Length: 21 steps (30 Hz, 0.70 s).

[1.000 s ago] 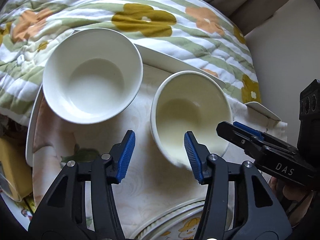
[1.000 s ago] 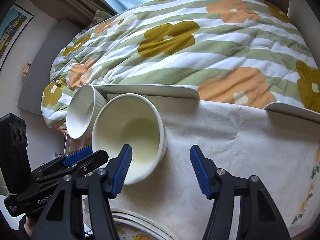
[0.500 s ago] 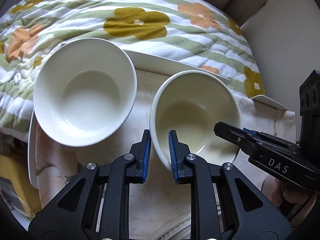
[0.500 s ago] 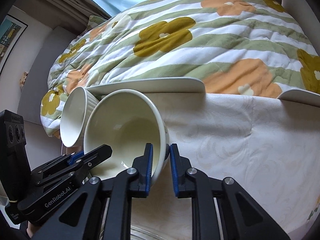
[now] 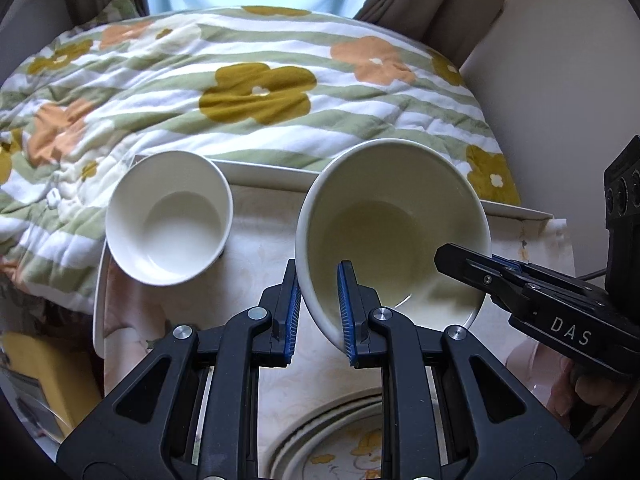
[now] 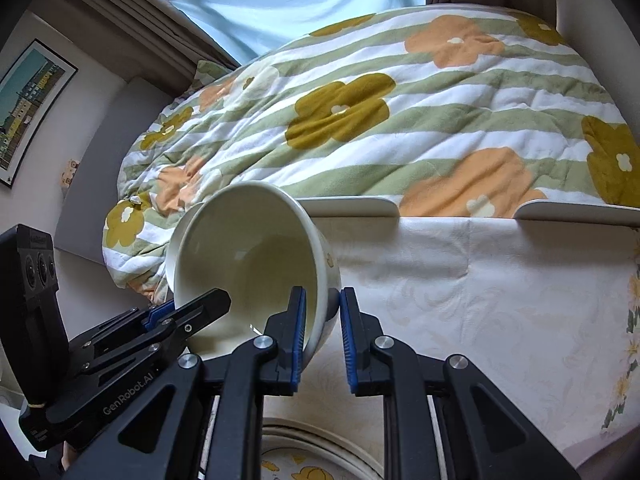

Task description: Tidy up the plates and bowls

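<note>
glossy round cream bowl (image 5: 394, 216) pinched by both ribbed-padded grippers.

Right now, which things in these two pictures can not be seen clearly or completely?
- Patterned plate: both views, mostly behind the tool arms and cut by the bottom edge; its design is unreadable.
- White bowl: absent from the right wrist view; the cream bowl probably hides it.
- Cream bowl's base: hidden in both views.
- Yellow object: left wrist view, cut off at the edge, unidentifiable.
</note>
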Each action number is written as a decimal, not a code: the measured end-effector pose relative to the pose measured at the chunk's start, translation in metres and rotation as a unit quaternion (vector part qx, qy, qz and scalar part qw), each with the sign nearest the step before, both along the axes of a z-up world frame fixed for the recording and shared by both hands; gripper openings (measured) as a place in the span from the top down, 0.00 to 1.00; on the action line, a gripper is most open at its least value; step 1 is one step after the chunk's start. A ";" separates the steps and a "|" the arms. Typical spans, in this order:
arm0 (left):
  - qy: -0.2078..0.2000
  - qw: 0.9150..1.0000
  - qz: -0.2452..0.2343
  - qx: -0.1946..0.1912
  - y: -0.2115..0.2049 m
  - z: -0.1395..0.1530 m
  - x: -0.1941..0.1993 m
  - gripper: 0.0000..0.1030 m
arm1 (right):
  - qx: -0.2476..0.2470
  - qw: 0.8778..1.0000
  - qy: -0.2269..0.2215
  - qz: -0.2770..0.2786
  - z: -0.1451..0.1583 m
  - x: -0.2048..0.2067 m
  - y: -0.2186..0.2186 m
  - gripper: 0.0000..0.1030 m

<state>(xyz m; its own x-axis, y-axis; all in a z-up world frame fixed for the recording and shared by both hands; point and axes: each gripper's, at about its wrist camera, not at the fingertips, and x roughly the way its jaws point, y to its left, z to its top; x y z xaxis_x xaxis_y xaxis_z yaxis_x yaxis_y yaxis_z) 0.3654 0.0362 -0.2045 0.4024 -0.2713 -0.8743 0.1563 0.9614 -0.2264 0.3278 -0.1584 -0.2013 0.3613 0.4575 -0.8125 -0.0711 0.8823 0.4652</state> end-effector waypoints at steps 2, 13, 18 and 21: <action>-0.015 1.000 -0.001 0.000 -0.011 0.017 -0.012 0.85 | 0.000 1.000 -0.013 0.000 0.015 -0.012 -0.011 0.85; -0.058 0.998 -0.023 0.002 -0.115 0.073 -0.104 0.85 | -0.004 0.998 -0.058 -0.017 0.070 -0.092 -0.106 0.85; -0.055 0.998 -0.038 -0.009 -0.173 0.072 -0.146 0.85 | -0.017 0.998 -0.056 -0.029 0.073 -0.134 -0.163 0.85; -0.045 0.998 -0.050 -0.014 -0.204 0.066 -0.165 0.85 | -0.024 0.998 -0.051 -0.037 0.071 -0.155 -0.192 0.85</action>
